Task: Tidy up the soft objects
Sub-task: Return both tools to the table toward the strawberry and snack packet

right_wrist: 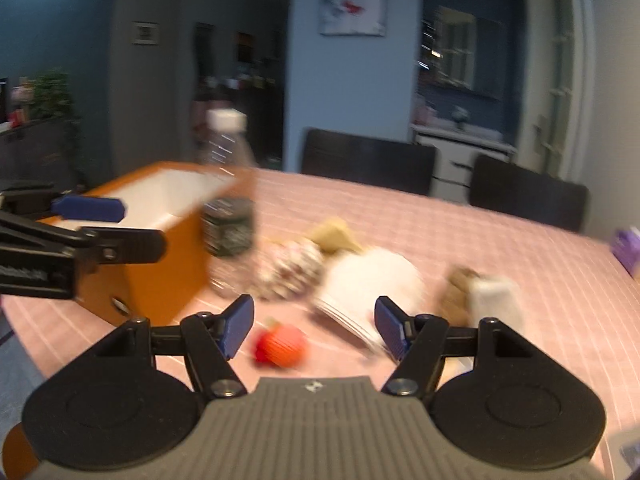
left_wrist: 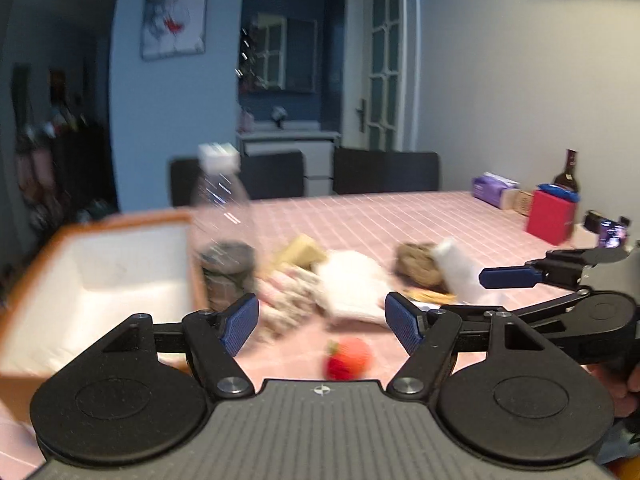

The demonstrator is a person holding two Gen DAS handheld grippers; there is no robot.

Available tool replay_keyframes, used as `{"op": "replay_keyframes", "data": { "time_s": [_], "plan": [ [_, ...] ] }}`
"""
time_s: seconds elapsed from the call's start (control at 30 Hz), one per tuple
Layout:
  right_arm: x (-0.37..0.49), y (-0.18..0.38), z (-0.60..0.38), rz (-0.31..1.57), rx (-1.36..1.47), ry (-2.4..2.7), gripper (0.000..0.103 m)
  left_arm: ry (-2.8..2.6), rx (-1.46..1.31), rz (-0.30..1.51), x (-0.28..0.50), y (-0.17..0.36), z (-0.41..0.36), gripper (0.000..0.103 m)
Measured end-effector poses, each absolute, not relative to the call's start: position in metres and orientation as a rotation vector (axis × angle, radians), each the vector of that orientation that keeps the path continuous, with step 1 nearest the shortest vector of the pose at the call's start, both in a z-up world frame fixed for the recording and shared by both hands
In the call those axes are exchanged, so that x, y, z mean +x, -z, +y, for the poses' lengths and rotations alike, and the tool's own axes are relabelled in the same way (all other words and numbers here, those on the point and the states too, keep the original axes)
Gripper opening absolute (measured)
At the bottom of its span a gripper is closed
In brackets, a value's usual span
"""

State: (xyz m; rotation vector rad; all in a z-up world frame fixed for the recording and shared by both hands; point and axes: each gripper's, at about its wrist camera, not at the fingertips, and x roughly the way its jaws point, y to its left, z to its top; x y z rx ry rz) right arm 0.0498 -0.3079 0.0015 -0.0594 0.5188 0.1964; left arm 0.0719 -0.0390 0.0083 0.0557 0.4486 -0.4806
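Hand-held gripper (right_wrist: 314,328) gapes above a blurred red-orange strawberry toy (right_wrist: 282,346).

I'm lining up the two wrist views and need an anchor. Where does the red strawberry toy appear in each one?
Left wrist view: the red strawberry toy lies low and centre on the pink tablecloth, between the left hand-held gripper's fingers.
Right wrist view: the toy is low and left of centre, near the right hand-held gripper's left finger.
Shared landmark: the clear plastic bottle beside the orange box.
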Motion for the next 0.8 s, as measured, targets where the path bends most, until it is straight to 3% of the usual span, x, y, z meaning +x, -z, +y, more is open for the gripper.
{"op": "replay_keyframes", "data": {
  "time_s": [0.43, 0.57, 0.8],
  "plan": [
    [0.071, 0.064, -0.352, 0.563, -0.088, -0.068, 0.066, 0.458, 0.169, 0.543, 0.100, 0.072, -0.098, 0.085],
    [0.093, 0.071, -0.357, 0.542, -0.103, -0.043, 0.077, 0.440, 0.154, 0.594, 0.114, 0.084, -0.104, 0.085],
    [0.133, 0.085, -0.372, 0.600, -0.047, -0.064, 0.079, 0.423, 0.133, 0.636, 0.129, 0.090, -0.110, 0.083]
  ]
}}
